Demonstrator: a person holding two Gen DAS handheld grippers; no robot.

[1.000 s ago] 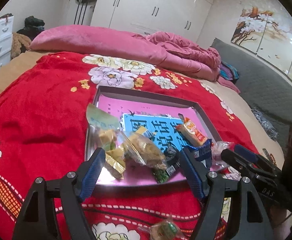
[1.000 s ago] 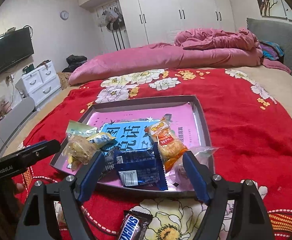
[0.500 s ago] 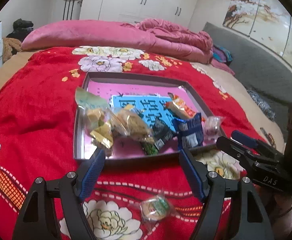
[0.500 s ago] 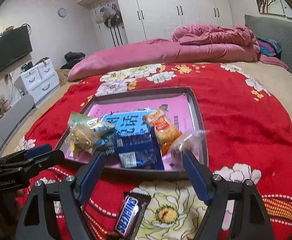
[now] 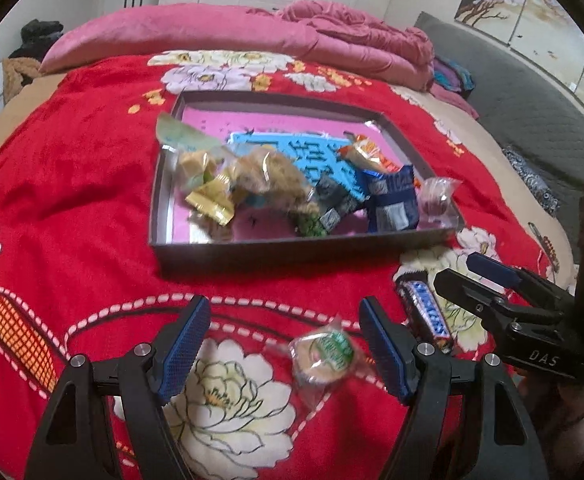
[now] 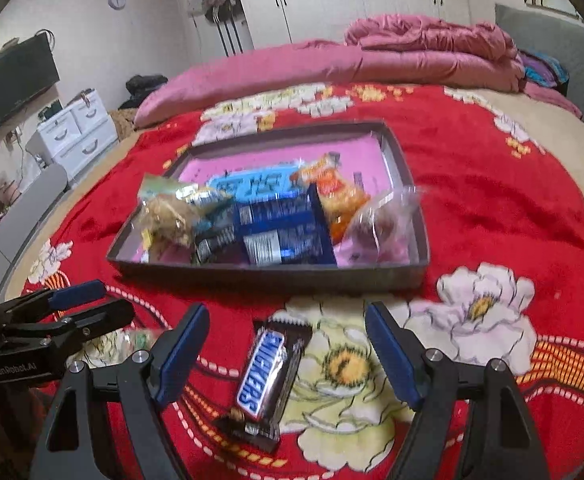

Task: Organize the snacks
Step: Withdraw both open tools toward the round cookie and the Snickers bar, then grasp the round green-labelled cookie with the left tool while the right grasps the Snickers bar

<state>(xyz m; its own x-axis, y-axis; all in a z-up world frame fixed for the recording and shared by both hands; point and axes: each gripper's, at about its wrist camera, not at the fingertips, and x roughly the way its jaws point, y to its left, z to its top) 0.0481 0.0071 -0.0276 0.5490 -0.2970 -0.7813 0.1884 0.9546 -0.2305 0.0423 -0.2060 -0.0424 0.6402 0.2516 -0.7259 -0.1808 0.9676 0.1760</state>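
Claws [image 5: 284,344] lower — open, empty.

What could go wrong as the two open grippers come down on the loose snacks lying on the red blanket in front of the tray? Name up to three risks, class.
1. The round cookie packet lies off-centre, near one finger of the left gripper, so a close might clip only its crinkly wrapper.
2. The Snickers bar rests on soft red blanket; the right gripper may pinch fabric too.
3. The tray is crowded at its near edge, so added snacks could spill.

Plush red blanket [image 6: 491,208]; glossy plastic Snickers wrapper [image 6: 262,376]; shiny-floored tray [image 6: 276,278].
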